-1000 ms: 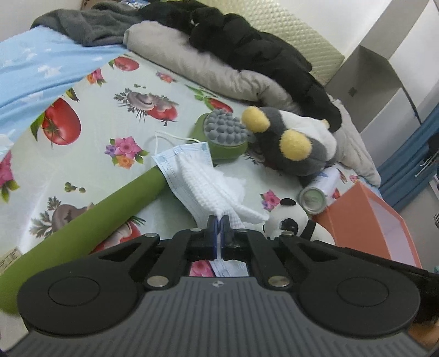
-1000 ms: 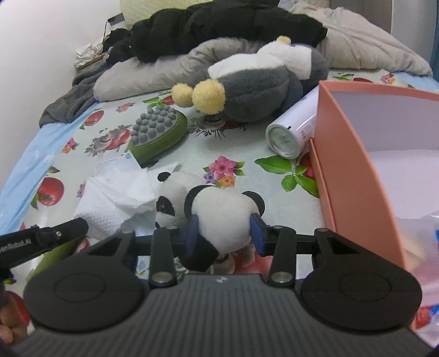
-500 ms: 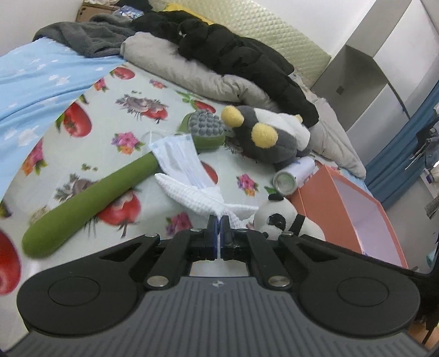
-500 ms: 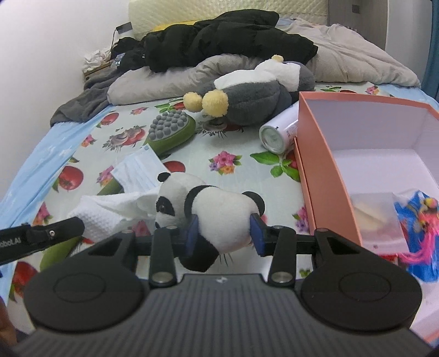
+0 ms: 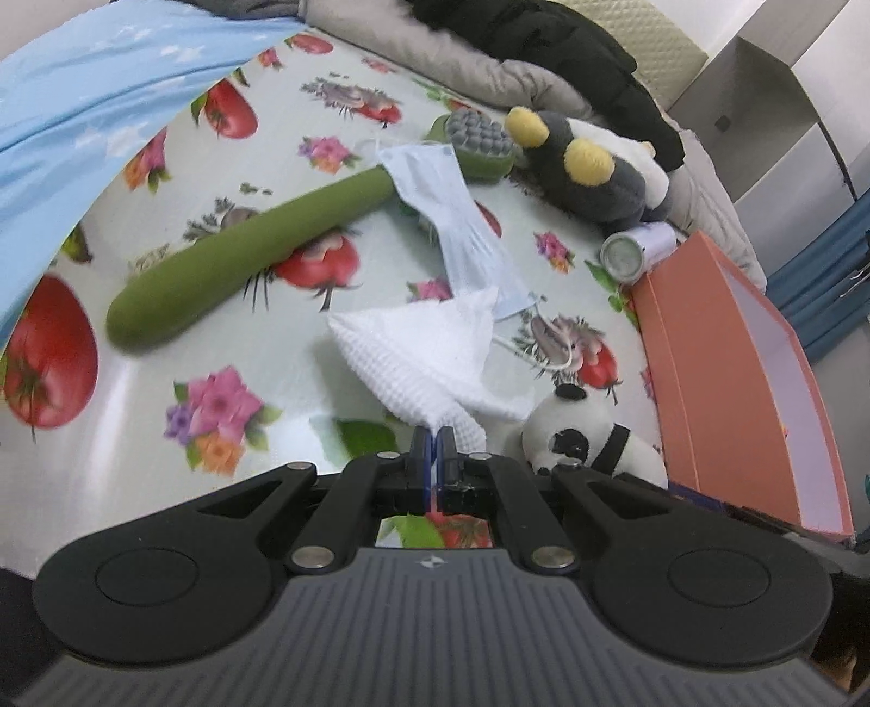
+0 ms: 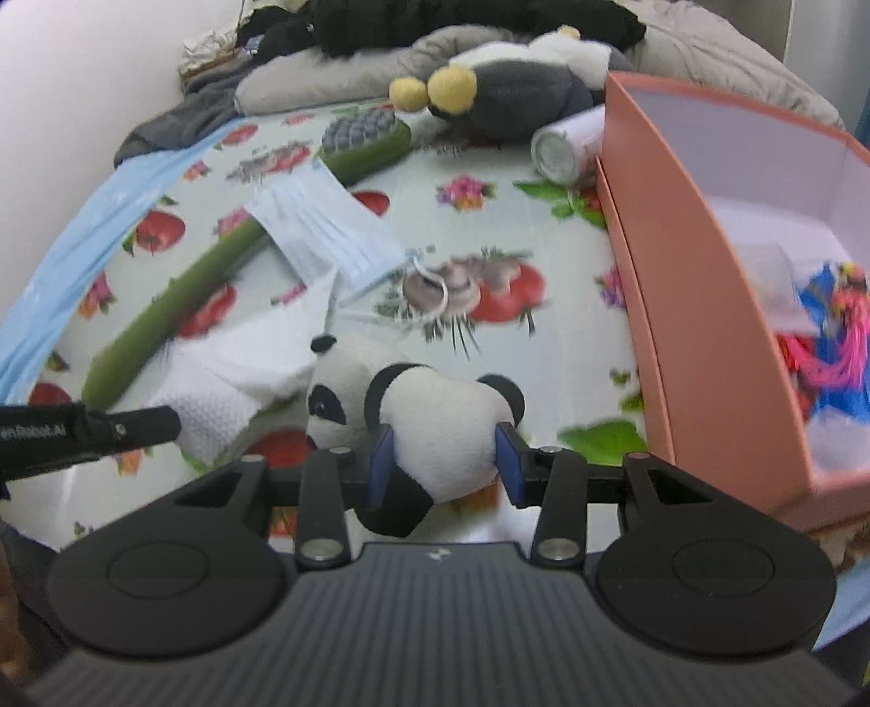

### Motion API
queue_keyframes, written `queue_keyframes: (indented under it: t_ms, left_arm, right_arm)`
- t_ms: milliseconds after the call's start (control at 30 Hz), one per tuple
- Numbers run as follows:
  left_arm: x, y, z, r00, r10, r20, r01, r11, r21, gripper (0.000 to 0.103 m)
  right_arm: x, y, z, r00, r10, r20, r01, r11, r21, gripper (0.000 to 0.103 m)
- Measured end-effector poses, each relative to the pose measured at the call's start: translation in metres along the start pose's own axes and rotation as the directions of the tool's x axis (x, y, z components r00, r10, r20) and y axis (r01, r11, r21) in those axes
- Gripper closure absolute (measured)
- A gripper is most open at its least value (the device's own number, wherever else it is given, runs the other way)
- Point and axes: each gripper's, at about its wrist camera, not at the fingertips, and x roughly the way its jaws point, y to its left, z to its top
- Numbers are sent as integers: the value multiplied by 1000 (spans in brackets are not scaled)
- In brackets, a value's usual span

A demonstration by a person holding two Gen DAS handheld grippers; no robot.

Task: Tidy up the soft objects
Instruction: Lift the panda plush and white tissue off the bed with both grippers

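Note:
My left gripper (image 5: 432, 441) is shut on a corner of a white waffle cloth (image 5: 421, 348), which hangs lifted above the bed. My right gripper (image 6: 443, 451) is shut on a small panda plush (image 6: 435, 419), squeezed at its body between the blue pads; the panda (image 5: 576, 435) also shows at the right in the left wrist view. An orange box (image 6: 701, 304) stands to the right, with a pink and blue item (image 6: 837, 348) inside it. The left gripper's arm (image 6: 87, 429) enters the right wrist view from the left, with the white cloth (image 6: 228, 380) hanging from it.
On the fruit-print sheet (image 5: 163, 261) lie a green long-handled massage brush (image 5: 244, 255), a blue face mask (image 5: 451, 212), a white can (image 5: 633, 250) and a grey plush with yellow ears (image 5: 587, 168). Dark and grey clothes (image 6: 435, 32) pile at the far end.
Both grippers have pulled back toward the near end of the bed with their loads. The cloth has come off the mask and brush; the orange box is closer on the right.

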Motion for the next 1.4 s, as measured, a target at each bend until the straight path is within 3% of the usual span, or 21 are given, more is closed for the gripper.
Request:
queue_keyframes:
  t_ms: [233, 300, 333, 367, 400, 633, 867, 1100, 1200, 1267, 1333, 1400]
  left_arm:
    - [4, 6, -6, 999, 21, -46, -20, 1000, 21, 100]
    - [4, 9, -7, 998, 21, -55, -20, 1000, 17, 87]
    - [4, 10, -7, 998, 20, -65, -19, 1000, 23, 63]
    - [4, 10, -7, 998, 25, -65, -23, 999, 29, 46]
    - [3, 10, -7, 998, 26, -55, -24, 999, 34, 44]
    - [8, 9, -2, 998, 15, -62, -10, 998, 67, 40]
    - [16, 10, 11, 999, 4, -47, -1, 998, 65, 32]
    - [27, 13, 21, 998, -21, -62, 23, 1000, 18, 31]
    - [33, 16, 23, 998, 7, -64, -8, 1000, -25, 30]
    - [39, 18, 25, 997, 25, -75, -29, 998, -61, 30]
    - [42, 18, 27, 997, 43, -69, -49, 996, -80, 30]
    - [46, 18, 29, 996, 68, -59, -74, 993, -95, 28]
  right_arm:
    - [-2, -4, -9, 998, 37, -55, -36, 999, 15, 53]
    - [-2, -6, -8, 996, 47, -74, -47, 999, 1, 50]
    - [-3, -7, -8, 996, 52, -76, -53, 999, -10, 47]
    - [-5, -8, -7, 996, 55, -77, -57, 998, -22, 40]
    - [-7, -8, -7, 996, 54, -75, -57, 998, -33, 39]
    - [-14, -7, 0, 999, 43, -13, -44, 984, -175, 39]
    - [-13, 6, 14, 990, 136, 38, -112, 920, -375, 39]
    - [10, 25, 7, 984, 164, -63, -172, 824, -540, 39]
    - [15, 29, -1, 983, 152, -106, -185, 789, -586, 37]
    - [16, 29, -6, 982, 149, -114, -188, 770, -609, 42]
    - [14, 27, -7, 986, 136, -101, -170, 774, -610, 57]
    - [12, 25, -6, 991, 113, -76, -136, 785, -604, 59]
